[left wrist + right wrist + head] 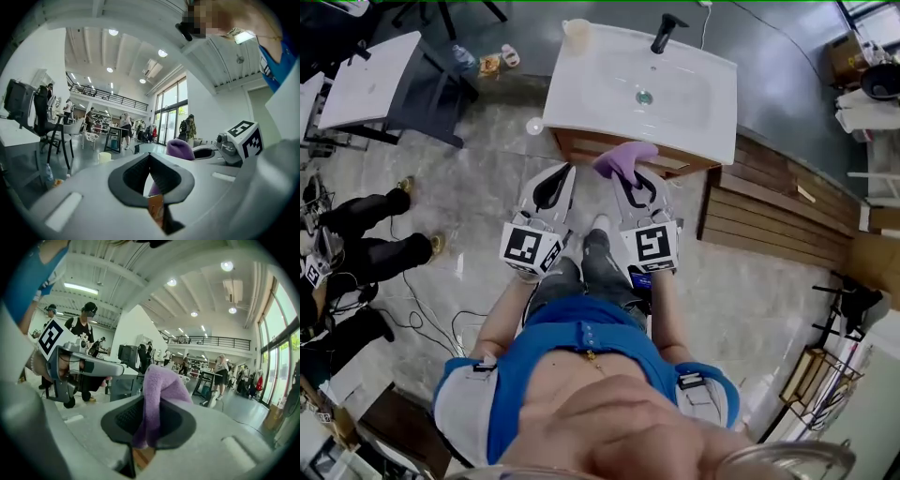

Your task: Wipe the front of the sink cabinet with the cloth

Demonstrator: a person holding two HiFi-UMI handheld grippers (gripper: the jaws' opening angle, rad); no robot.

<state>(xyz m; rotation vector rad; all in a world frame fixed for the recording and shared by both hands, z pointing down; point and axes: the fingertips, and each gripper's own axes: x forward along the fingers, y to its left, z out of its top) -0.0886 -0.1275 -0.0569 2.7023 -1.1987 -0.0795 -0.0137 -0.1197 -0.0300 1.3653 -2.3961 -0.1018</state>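
Right gripper (636, 183) clamps purple cloth (623, 159); sink cabinet front (579, 143) just beyond at 12 o'clock. Left gripper (553, 187) closed, empty.

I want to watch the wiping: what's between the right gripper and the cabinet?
Only the purple cloth, pinched by the right gripper, before the cabinet; the head view shows it.

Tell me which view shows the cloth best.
The right gripper view: the purple cloth fills the centre, clamped in the right hand-held gripper. The head view shows it small and far off; the left gripper view catches only part of it.
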